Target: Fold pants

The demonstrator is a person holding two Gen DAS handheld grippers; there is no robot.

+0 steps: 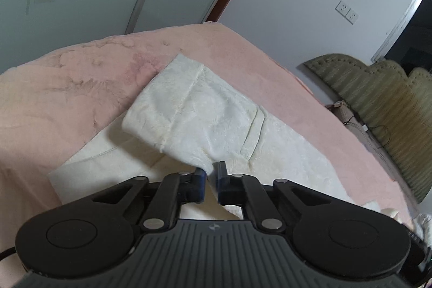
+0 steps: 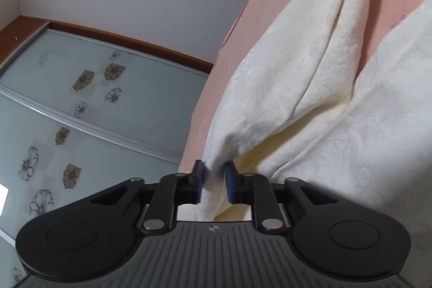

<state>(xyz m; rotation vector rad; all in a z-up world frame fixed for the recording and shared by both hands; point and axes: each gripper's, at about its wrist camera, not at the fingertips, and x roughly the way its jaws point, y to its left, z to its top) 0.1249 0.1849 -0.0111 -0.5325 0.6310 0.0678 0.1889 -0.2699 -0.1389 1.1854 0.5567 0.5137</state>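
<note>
Cream-white pants (image 1: 205, 112) lie on a pink bed cover (image 1: 67, 99), one part folded back over the rest. In the left wrist view my left gripper (image 1: 211, 169) is shut on a lifted corner of the pants, the cloth pinched between its blue pads. The right wrist view is rolled sideways. There the pants (image 2: 297, 88) rise in long folds from my right gripper (image 2: 214, 168), which is shut on a bunched edge of the cloth. Neither gripper shows in the other's view.
The pink bed cover (image 2: 229, 45) ends at an edge beside a white wall with sockets (image 1: 347, 12). A green padded headboard (image 1: 378, 96) leans against that wall. Sliding frosted-glass wardrobe doors (image 2: 81, 99) with flower prints stand beyond the bed.
</note>
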